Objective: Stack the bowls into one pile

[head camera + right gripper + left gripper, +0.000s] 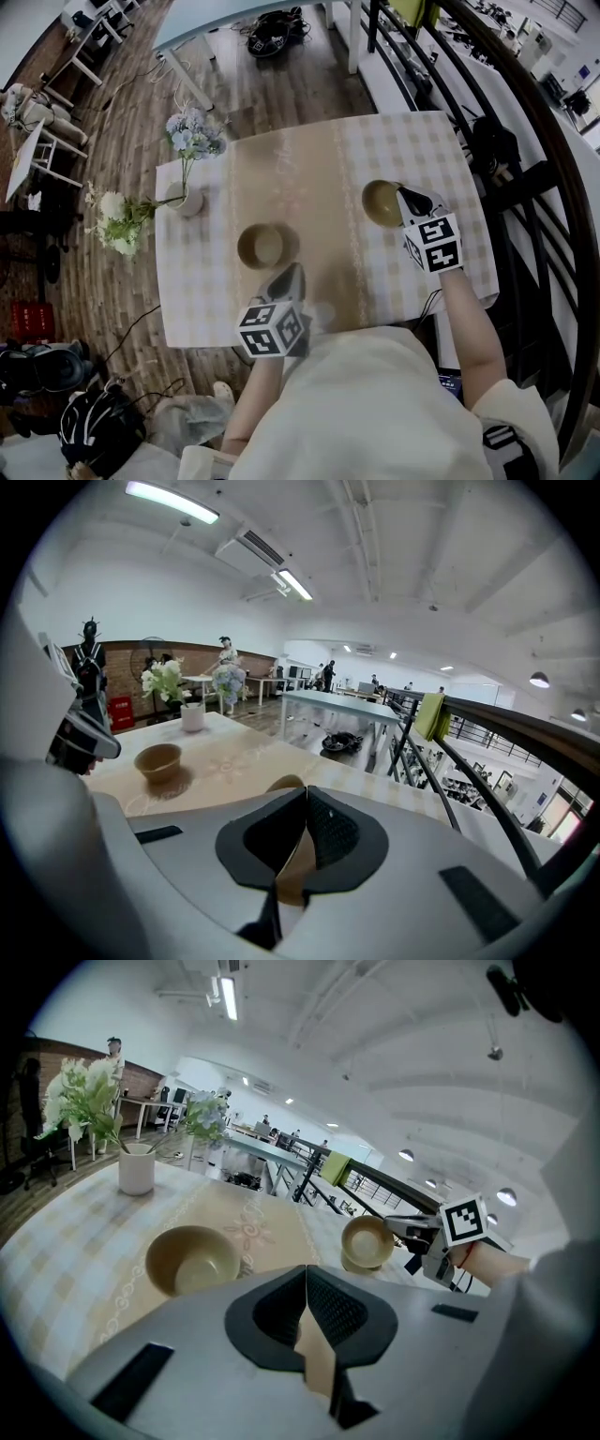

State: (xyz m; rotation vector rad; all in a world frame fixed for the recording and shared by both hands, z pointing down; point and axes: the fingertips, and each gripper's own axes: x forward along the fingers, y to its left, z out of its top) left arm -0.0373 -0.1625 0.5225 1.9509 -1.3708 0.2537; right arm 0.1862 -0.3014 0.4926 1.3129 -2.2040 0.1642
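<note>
Two tan bowls are on a table with a checked cloth (202, 281). The left bowl (262, 246) (192, 1260) stands on the tan runner. Just behind it, my left gripper (291, 274) (305, 1274) is shut with nothing in it. At the right, the other bowl (381, 202) (366, 1241) (284, 784) is tilted. My right gripper (406, 197) (305, 794) (412, 1232) is shut on its right rim. Most of that bowl is hidden behind the jaws in the right gripper view.
A white vase (185, 199) (137, 1168) with flowers stands at the table's left edge. A dark railing (525, 141) runs close along the table's right side. The tan runner (291, 169) crosses the middle of the table.
</note>
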